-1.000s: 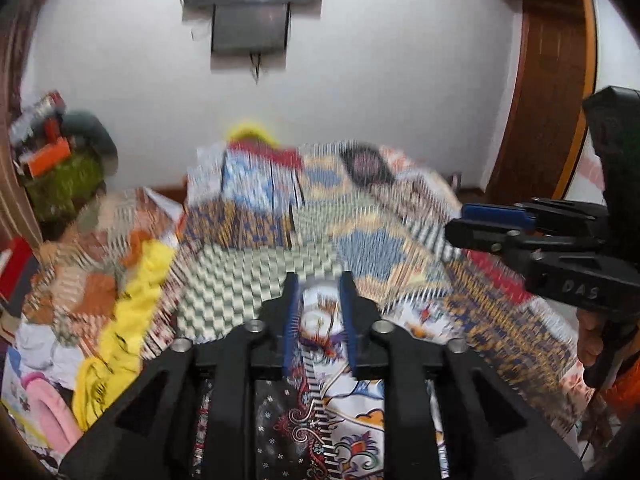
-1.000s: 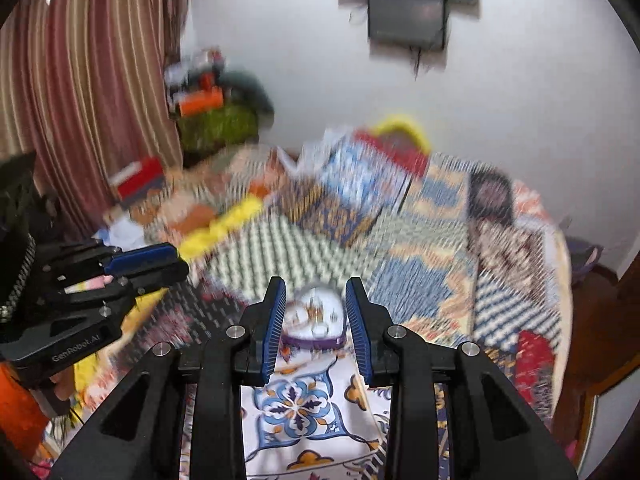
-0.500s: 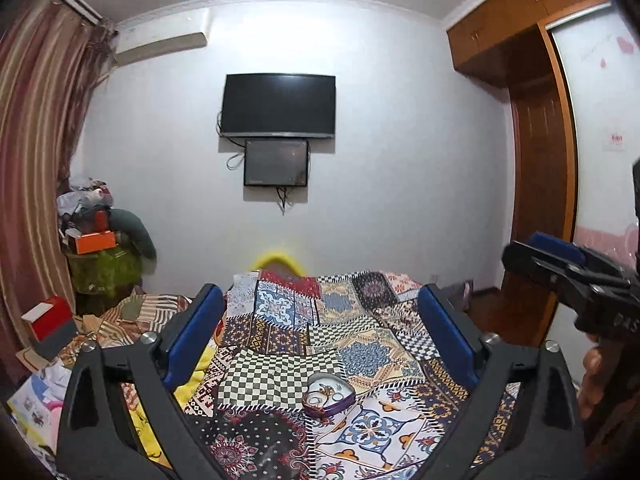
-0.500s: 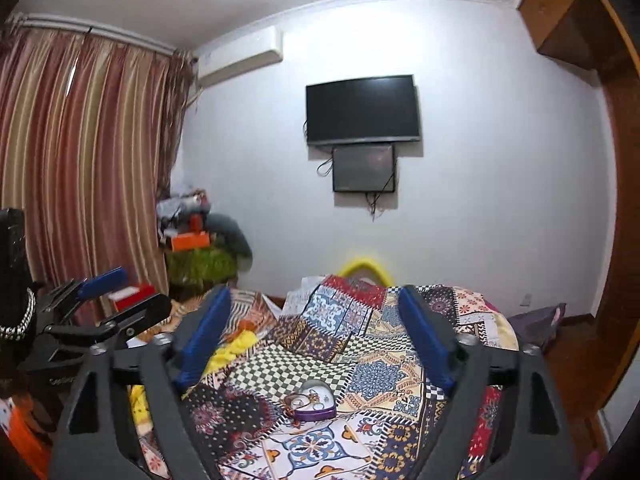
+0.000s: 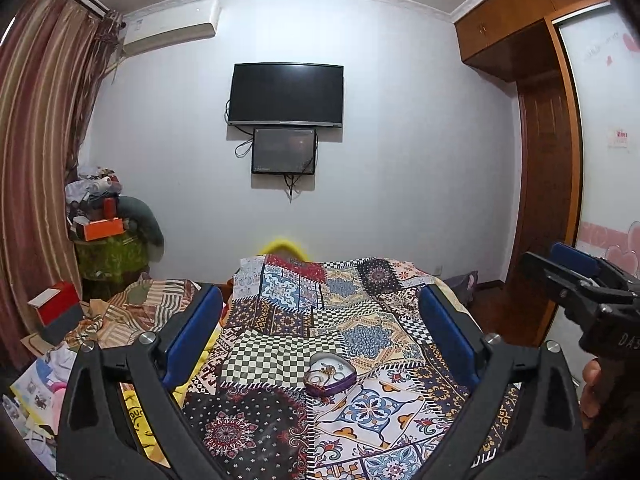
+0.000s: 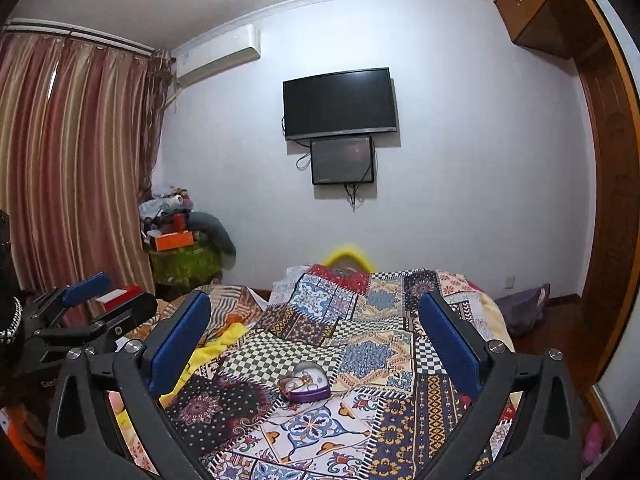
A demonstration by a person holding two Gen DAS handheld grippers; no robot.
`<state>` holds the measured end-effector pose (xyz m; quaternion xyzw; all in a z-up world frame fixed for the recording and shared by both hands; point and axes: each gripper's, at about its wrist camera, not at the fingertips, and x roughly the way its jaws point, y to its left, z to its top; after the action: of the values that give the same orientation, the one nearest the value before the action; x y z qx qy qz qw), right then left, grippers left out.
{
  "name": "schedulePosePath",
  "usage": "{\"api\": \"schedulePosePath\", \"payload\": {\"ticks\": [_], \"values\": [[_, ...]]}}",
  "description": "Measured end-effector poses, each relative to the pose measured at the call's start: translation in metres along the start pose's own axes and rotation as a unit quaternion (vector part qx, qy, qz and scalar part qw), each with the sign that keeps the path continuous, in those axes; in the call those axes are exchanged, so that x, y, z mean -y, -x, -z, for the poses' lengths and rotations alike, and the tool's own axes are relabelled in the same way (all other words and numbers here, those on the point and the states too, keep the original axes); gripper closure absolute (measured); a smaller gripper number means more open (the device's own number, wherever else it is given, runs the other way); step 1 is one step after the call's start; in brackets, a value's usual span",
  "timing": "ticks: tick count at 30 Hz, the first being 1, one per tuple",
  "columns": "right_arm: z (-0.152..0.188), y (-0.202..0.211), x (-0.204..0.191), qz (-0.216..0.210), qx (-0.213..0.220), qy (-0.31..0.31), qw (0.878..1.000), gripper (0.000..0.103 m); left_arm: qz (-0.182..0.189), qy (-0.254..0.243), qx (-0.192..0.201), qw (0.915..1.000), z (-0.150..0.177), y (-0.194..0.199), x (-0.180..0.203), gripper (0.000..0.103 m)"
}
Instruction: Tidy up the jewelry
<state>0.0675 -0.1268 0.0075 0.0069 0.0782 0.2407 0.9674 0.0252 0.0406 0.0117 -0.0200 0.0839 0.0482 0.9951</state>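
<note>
A heart-shaped purple jewelry box (image 5: pixel 330 374) lies open on the patchwork bedspread (image 5: pixel 360 320), with gold and silver pieces inside its white lining. It also shows in the right wrist view (image 6: pixel 306 382). My left gripper (image 5: pixel 320 320) is open wide and empty, held back above the bed with the box between its fingers in view. My right gripper (image 6: pixel 316 324) is open wide and empty, likewise back from the box. The right gripper shows at the right edge of the left wrist view (image 5: pixel 580 280); the left gripper shows at the left of the right wrist view (image 6: pixel 80 320).
A TV (image 5: pixel 286 94) hangs on the far wall. A cluttered stand (image 5: pixel 108 248) and striped curtains (image 5: pixel 36 160) are on the left. A wooden wardrobe (image 5: pixel 548 160) is on the right. Clothes and a yellow cloth (image 6: pixel 216 344) lie at the bed's left side.
Both grippers have opened from nearly shut to wide open and pulled up and back from the jewelry box. The views have tilted up from the bed to the wall.
</note>
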Motion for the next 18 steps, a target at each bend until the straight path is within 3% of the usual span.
{"api": "schedulePosePath", "payload": {"ticks": [18], "values": [[0.006,0.011,0.003,-0.001,-0.012,0.001,1.000,0.000,0.005,-0.001,-0.007,1.0000,0.004,-0.007,0.002,0.004]]}}
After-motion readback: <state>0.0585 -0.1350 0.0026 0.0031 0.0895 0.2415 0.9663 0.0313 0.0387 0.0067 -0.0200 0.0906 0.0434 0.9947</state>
